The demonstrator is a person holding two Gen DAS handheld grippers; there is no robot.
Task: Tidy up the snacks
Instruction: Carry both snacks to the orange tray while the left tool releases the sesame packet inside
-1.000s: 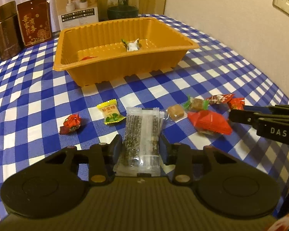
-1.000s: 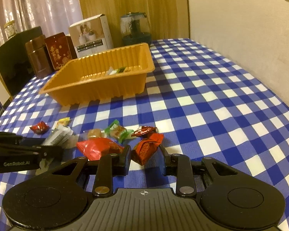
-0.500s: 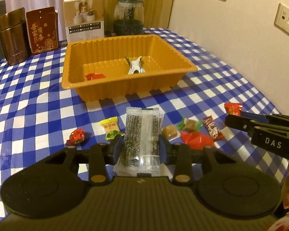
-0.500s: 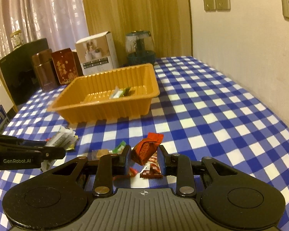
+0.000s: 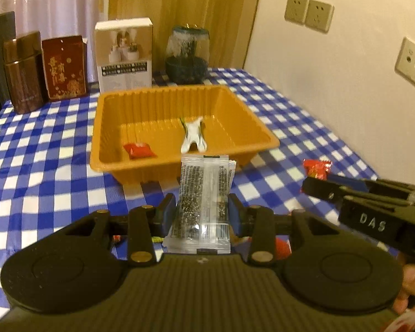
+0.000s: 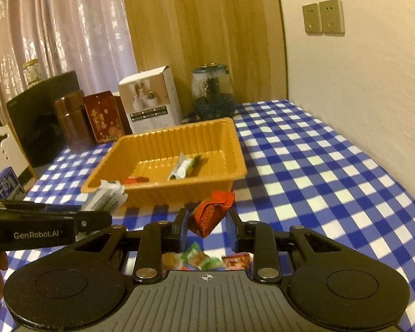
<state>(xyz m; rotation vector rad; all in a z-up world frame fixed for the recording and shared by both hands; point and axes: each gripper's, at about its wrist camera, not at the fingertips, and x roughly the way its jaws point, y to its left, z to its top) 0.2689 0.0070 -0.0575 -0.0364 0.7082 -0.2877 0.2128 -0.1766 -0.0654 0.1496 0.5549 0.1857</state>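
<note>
Transfer step is under way: the left gripper (image 5: 202,211) is clamping a clear sesame bar packet (image 5: 204,193) between its fingers, packet standing upright at frame centre, while the right gripper (image 6: 204,225) is pinching a red candy (image 6: 211,213) at centre of its view. Both loads are sitting just short of the orange tray (image 5: 262,138), which is filling mid-frame beyond. Judged next: carrying each over the near rim, then opening above the tray floor.

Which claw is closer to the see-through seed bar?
Left. The left gripper is clamped right on the seed bar. The right gripper is off to its side, holding a red candy.
</note>
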